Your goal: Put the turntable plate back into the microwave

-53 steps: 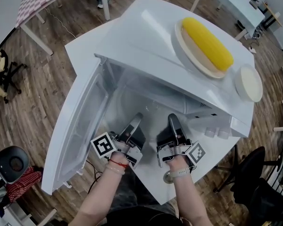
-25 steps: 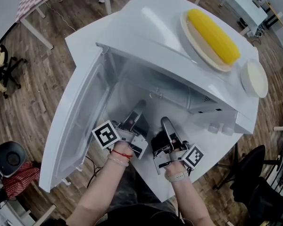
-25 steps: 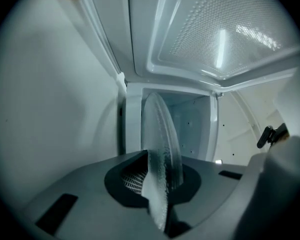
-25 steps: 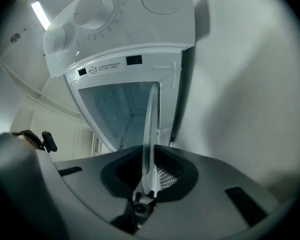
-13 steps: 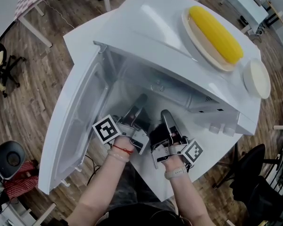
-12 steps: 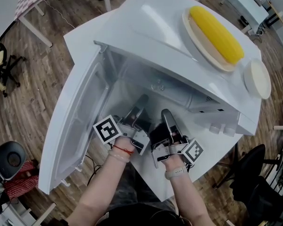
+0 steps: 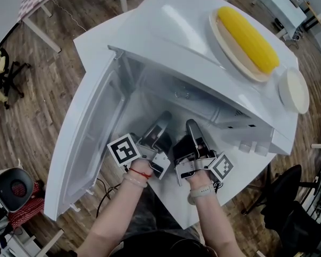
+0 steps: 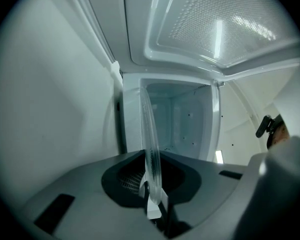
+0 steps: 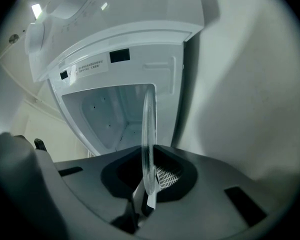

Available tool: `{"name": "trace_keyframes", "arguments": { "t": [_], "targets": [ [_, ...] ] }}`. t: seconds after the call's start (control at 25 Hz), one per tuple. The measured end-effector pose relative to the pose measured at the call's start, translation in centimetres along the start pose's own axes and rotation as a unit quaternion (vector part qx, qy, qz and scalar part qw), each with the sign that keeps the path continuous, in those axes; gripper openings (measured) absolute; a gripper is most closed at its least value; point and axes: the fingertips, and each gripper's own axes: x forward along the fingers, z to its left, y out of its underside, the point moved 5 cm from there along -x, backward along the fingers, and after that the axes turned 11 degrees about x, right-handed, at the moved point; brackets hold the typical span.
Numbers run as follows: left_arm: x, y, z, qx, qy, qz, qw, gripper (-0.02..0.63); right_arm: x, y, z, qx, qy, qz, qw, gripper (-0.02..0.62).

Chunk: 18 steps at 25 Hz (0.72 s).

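The white microwave (image 7: 166,31) stands with its door (image 7: 83,143) swung open to the left. The clear glass turntable plate (image 8: 151,144) shows edge-on in the left gripper view, and my left gripper (image 8: 153,206) is shut on its rim. In the right gripper view the same plate (image 9: 148,134) stands edge-on, with my right gripper (image 9: 146,196) shut on it. From the head view, the left gripper (image 7: 161,123) and right gripper (image 7: 193,128) sit side by side at the cavity mouth. The glass itself is barely visible there. Beyond the plate lies the cavity (image 8: 187,121).
On top of the microwave sit a plate with a yellow corn cob (image 7: 247,32) and a small white dish (image 7: 294,91). The control panel with knobs (image 7: 254,143) is right of the cavity. A black chair (image 7: 286,197) stands to the right on the wooden floor.
Both grippers, still holding the plate, have moved a little forward toward the cavity after drawing back about a second ago.
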Motion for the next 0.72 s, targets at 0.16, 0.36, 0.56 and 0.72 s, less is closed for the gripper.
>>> {"name": "trace_keyframes", "arguments": {
  "t": [0.16,0.36,0.56,0.72],
  "targets": [
    [0.0,0.0,0.0,-0.001,0.000,-0.002,1.0000,0.038,0.5,-0.3,0.0,-0.002,0.001,-0.002,1.000,0.046],
    [-0.2,-0.1,0.1,-0.010,0.005,-0.006,0.9999,0.038,1.0,-0.6,0.0,-0.001,0.000,-0.002,1.000,0.046],
    [-0.3,-0.1,0.0,-0.013,0.009,0.003,0.9999,0.038,1.3,-0.9,0.1,-0.002,-0.001,-0.006,1.000,0.046],
    [-0.4,0.2,-0.1,-0.025,0.010,0.011,0.9996,0.038,1.3,-1.2,0.0,-0.003,0.000,-0.012,1.000,0.044]
  ]
}}
